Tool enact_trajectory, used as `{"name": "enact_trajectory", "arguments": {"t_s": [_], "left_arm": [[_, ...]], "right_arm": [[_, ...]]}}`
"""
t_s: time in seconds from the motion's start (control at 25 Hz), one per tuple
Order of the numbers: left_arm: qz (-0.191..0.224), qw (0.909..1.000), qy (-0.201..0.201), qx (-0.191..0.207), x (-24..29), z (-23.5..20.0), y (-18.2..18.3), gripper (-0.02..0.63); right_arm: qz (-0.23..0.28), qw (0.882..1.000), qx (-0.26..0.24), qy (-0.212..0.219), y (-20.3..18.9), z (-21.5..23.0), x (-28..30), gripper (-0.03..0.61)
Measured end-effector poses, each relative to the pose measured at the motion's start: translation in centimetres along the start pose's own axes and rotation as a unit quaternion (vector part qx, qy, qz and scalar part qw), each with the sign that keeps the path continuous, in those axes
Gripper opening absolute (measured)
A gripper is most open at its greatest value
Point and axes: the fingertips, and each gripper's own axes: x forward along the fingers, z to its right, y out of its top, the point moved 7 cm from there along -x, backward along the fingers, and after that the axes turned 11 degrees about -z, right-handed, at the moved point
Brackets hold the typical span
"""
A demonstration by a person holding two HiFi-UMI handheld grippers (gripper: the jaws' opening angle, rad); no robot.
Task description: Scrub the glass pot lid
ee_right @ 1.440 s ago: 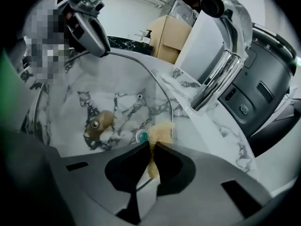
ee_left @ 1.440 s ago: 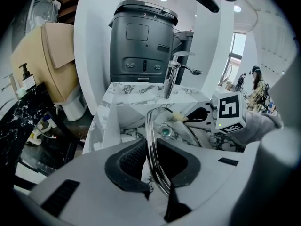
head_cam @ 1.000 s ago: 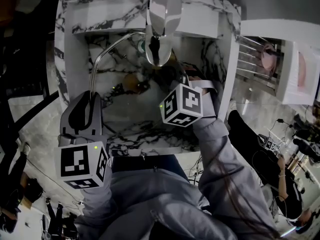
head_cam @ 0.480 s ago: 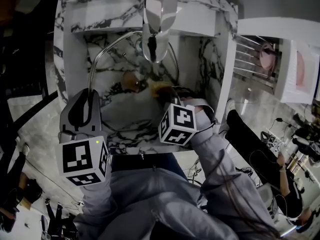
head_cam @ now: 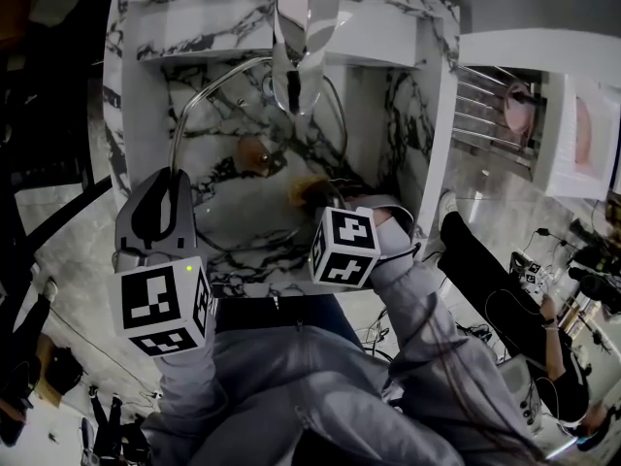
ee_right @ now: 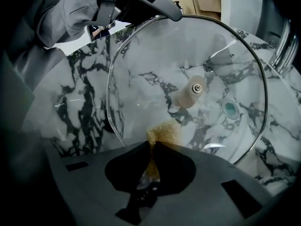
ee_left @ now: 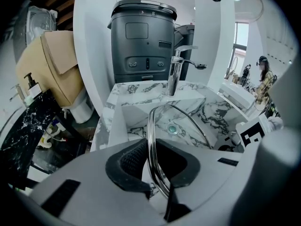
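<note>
The left claw [ee_left: 155, 173] is nearly closed, and its two dark pads pinch the shiny metal rim [ee_left: 151, 126] of the glass pot lid [ee_right: 155, 55]. It grips the lid by the edge so the lid stands up on its side, tilted, and does not lie flat. That leaves the big glass face free for the other claw to reach.

The right claw [ee_right: 153, 157] is squeezed almost all the way together on a small brown scrub pad [ee_right: 163, 134]. A bit of the pad pokes out past the claw tips. It seems to press on the glass low down, near the lid's bottom edge. The pad is thin and soft, so I think the claw has to pinch it hard or it may slip out while rubbing.

The knob [ee_right: 190, 94] sits in the middle of the lid, and its little screw faces the right claw. So this is most likely the inside of the lid getting rubbed.

The lid is down in the white and black marble sink [head_cam: 136, 115], below the tap [head_cam: 303, 47]. The drain hole [ee_right: 230, 108] shows through the glass. Holding the lid here means drips and dirt should fall into the sink and not on the worktop.
</note>
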Motion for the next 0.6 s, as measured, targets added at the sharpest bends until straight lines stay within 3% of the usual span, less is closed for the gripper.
{"name": "enact_trajectory", "arguments": {"t_s": [0.6], "left_arm": [[-0.001, 1.0000, 0.002, 0.005, 0.1, 0.1, 0.0, 0.072]], "right_arm": [[0.041, 0.990, -0.052, 0.126, 1.5, -3.1, -0.9, 0.048]]}}
